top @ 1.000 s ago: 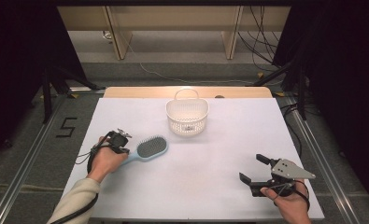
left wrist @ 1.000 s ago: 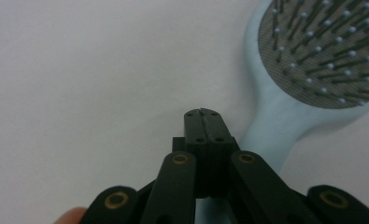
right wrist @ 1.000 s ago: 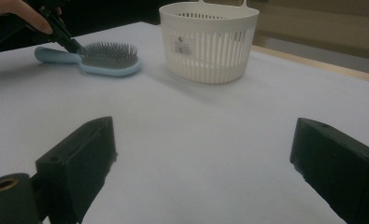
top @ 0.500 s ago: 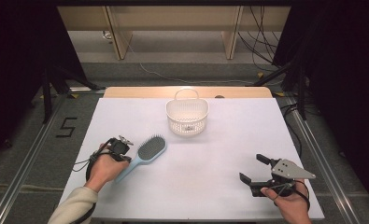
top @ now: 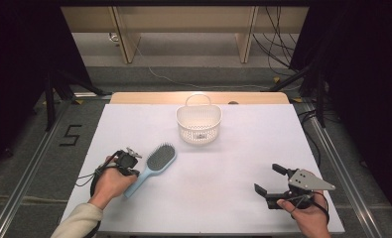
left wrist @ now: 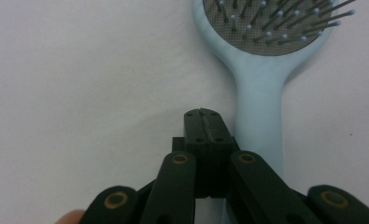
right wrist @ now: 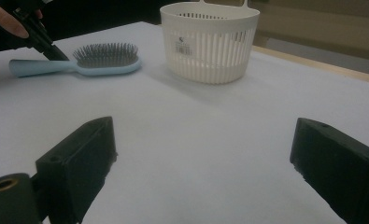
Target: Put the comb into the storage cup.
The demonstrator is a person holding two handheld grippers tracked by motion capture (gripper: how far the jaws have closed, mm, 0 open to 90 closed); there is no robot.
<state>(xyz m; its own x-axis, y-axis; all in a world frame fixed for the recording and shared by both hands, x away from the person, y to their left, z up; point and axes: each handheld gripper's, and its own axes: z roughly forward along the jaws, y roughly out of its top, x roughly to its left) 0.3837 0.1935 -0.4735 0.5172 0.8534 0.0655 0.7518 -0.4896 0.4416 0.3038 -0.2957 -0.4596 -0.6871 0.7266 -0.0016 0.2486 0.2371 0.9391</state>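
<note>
A light blue hairbrush (top: 156, 162) lies bristles up on the white table, left of the middle, its handle pointing toward the near left. My left gripper (top: 128, 161) rests just left of the handle. In the left gripper view its jaws are pressed together with nothing between them (left wrist: 203, 116), and the hairbrush handle (left wrist: 259, 98) runs past them on the right. My right gripper (top: 268, 178) is held low at the near right, open and empty (right wrist: 203, 158). The right gripper view looks across at the hairbrush (right wrist: 95, 60) and the left gripper (right wrist: 55, 52) beside it.
A white slotted basket (top: 199, 130) with a handle stands at the back middle of the table, its wall (right wrist: 209, 46) bearing a small label. A wooden strip (top: 149, 97) runs along the far edge. The floor and dark stands surround the table.
My left hand has drawn back toward the near edge, uncovering more of the brush handle. The right gripper has stayed in place.
</note>
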